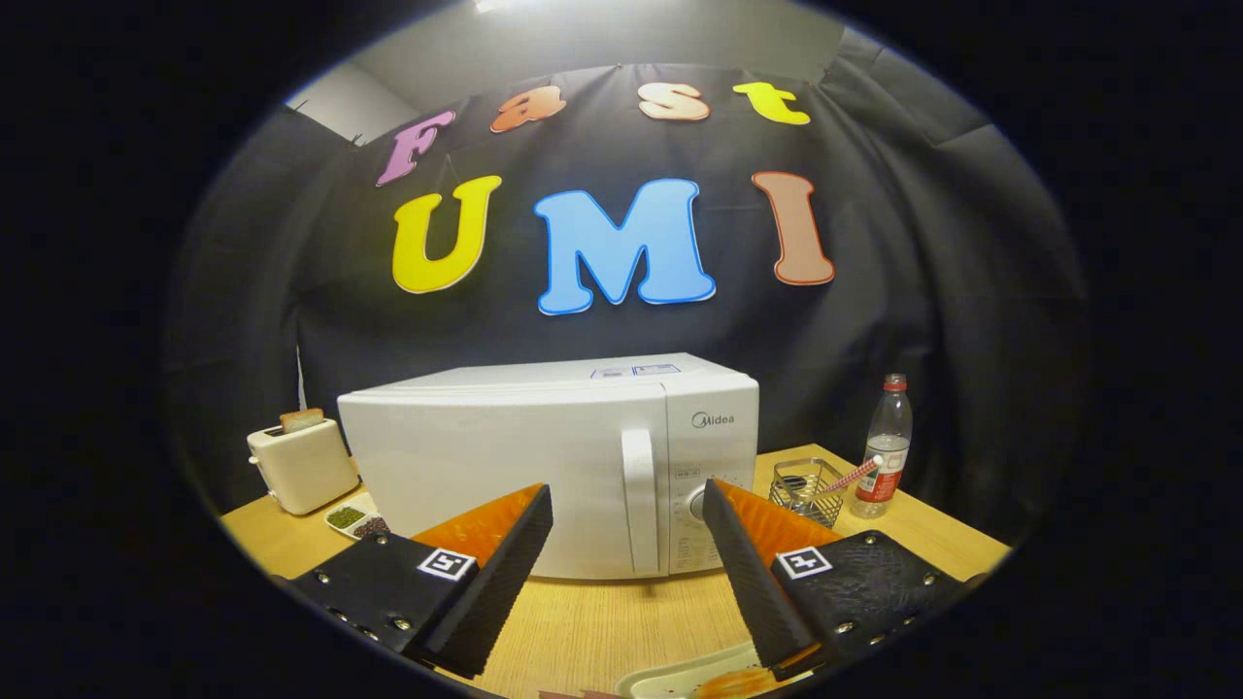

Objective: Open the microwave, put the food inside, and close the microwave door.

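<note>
White and boxy, the microwave (549, 466) stands shut on the pale wooden surface (602, 631), its vertical door handle (639, 500) facing the tool (627, 507), with the control panel and a round dial (696, 504) on the side of the handle nearer the bottle. The tool is spread open and holds nothing; its two black ribbed fingers (505, 573), backed with orange, hang apart above the surface short of the microwave, and the handle shows in the gap between their tips. On the microwave's door side sits a cream toaster (303, 466) with a slice of bread (302, 419) standing in its slot, and just in front of the toaster lies a small divided dish (355, 519) of dark green and brownish contents. On the microwave's panel side stands a wire basket (806, 490) with a striped stick (855, 474) leaning out of it, and just beyond that a clear plastic bottle (886, 449) with a red cap. Nearest the tool, below the fingers and well apart from the microwave, the rim of a white plate (680, 680) carries something orange (733, 685), too cropped to identify.
</note>
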{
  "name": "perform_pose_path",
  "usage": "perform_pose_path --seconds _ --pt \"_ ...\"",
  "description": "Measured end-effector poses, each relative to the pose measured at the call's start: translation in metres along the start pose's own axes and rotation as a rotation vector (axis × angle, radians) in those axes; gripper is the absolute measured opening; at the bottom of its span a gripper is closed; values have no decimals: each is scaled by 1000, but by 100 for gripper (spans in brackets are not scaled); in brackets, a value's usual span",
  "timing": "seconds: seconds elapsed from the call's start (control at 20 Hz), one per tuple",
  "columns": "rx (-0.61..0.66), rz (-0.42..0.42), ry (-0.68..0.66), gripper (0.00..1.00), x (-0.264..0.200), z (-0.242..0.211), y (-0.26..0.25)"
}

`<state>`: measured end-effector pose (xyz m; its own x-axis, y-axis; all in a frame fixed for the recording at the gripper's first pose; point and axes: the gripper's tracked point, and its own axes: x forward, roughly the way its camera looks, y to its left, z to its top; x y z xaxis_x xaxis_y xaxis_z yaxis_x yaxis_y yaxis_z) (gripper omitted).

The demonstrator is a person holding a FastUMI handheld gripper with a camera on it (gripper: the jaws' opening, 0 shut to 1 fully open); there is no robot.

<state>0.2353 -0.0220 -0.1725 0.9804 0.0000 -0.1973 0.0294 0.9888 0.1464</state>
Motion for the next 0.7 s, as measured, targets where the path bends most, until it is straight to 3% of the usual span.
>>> perform_pose_path --seconds 0.4,0.55,0.7 --pt "-7 -49 26 97 57 -23 -12" --pt "-10 -57 44 90 72 -35 -14" --pt "-3 -1 55 86 78 -43 -4"
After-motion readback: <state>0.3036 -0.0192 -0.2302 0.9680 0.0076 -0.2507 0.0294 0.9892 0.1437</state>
